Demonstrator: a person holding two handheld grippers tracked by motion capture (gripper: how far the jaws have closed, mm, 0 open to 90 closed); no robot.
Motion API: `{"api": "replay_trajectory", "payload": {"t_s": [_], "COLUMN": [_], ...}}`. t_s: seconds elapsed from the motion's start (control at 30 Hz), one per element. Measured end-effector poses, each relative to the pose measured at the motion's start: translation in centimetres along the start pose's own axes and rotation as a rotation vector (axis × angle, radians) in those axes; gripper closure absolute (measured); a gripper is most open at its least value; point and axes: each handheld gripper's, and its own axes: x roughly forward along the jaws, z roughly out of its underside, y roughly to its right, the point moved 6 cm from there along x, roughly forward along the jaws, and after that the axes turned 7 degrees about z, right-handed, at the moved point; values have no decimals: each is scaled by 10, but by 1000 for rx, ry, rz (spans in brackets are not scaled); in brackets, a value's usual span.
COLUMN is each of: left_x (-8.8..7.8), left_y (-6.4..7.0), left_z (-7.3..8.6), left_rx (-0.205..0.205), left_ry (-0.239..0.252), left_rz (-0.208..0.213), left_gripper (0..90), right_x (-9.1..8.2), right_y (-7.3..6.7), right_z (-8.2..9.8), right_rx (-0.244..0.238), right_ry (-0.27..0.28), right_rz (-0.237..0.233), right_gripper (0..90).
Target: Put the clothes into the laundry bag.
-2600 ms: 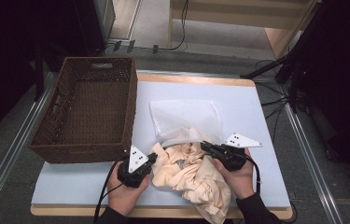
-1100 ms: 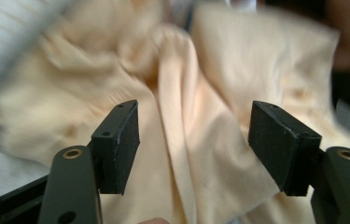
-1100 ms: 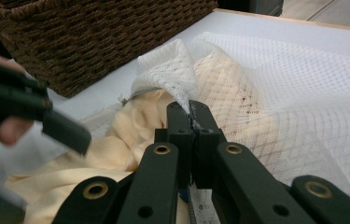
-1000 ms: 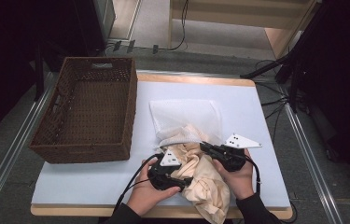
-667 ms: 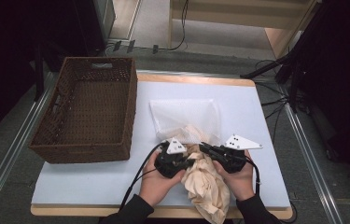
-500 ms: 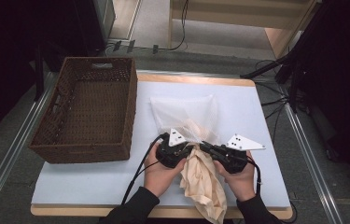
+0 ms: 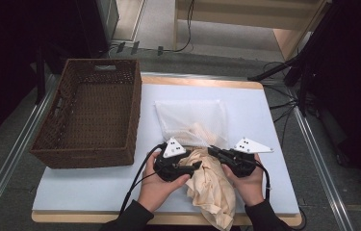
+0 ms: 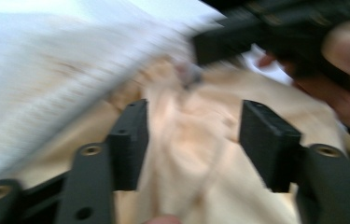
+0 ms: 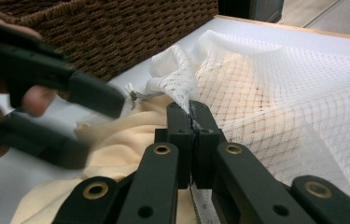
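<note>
Two grippers sit low in the centre of the high view, each in one of the person's hands, over a cream cloth [image 7: 212,185] and a white mesh bag [image 7: 192,122].

Right gripper [image 9: 191,109]: jaws pressed together, pinching the edge of the mesh bag at its opening. In the right gripper view the netting bunches up directly above the closed tips and spreads out toward the upper right of the frame. Cream fabric shows through the netting, so part of the cloth lies inside the bag.

Left gripper [image 8: 191,137]: jaws stand about half apart, having just been opening. In the left gripper view the cream cloth lies between and beyond the two black pads; that picture is blurred, and the pads do not appear to press on the fabric. Upper right of that frame: the right gripper and fingers of the hand holding it.

Cloth position, high view: bulk of it lies crumpled between the two hands, trailing down to the bottom edge of the frame over the near rim of the table [image 7: 82,187]. Mesh bag lies flat just above the grippers, mid-frame.

Wicker basket [image 7: 91,115] stands at left of the frame, beside the bag, apart from it.
</note>
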Motion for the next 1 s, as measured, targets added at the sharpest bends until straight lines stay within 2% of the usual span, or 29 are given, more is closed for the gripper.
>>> {"api": "replay_trajectory", "payload": {"t_s": [0.07, 0.1, 0.13, 0.17, 0.2, 0.27, 0.3, 0.33, 0.37, 0.47, 0.53, 0.63, 0.7, 0.73, 0.8, 0.87, 0.9, 0.93, 1.0], "left_x": [12, 19, 25, 31, 37, 39, 37, 36, 34, 21, 10, 5, 12, 23, 40, 42, 41, 38, 27], "left_y": [9, 11, 11, 9, 5, 3, 1, 0, -1, -10, -20, -35, -41, -46, -49, -49, -48, -46, -43], "left_z": [10, 15, 20, 24, 28, 30, 29, 27, 24, 6, -7, -19, -16, -9, 2, 3, 2, 0, -3], "left_rx": [37, 60, 69, 58, 39, 43, 43, 30, 18, -27, -63, -84, -66, -50, -69, -61, -71, -77, -79], "left_ry": [-82, -119, -149, -166, -179, -187, -192, -173, -158, -54, 25, 96, 82, 26, -54, -32, -25, -17, -1], "left_rz": [12, -5, -25, -37, -42, -36, -28, -18, -19, -46, -83, -166, -228, -242, -188, -180, -165, -146, -137], "left_gripper": [274, 232, 212, 216, 255, 514, 673, 768, 800, 820, 823, 823, 821, 818, 796, 776, 745, 691, 567], "right_x": [1, 2, 3, 3, 3, 3, 3, 3, 2, -1, -3, -9, -11, -12, -11, -8, -7, -6, -6], "right_y": [-1, -2, -2, -3, -4, -5, -5, -5, -5, -4, -4, -3, -2, -2, -2, -1, -1, 0, 1], "right_z": [0, 0, 1, 1, 1, 2, 2, 3, 3, 1, -1, -7, -9, -9, -8, -5, -3, -2, -1], "right_rx": [0, -1, -3, -4, -5, -7, -10, -10, -9, -10, -13, -8, -9, -9, -9, -3, -8, -5, -3], "right_ry": [-3, -4, -8, -9, -11, -11, -11, -9, -11, -1, 12, 36, 44, 46, 38, 25, 20, 13, 6], "right_rz": [2, -1, -1, 0, -3, -5, -6, -8, -10, -7, -10, -12, -10, -11, -12, -11, -10, -10, -6], "right_gripper": [894, 894, 894, 894, 894, 894, 894, 894, 894, 894, 894, 894, 895, 894, 895, 895, 894, 894, 894]}}
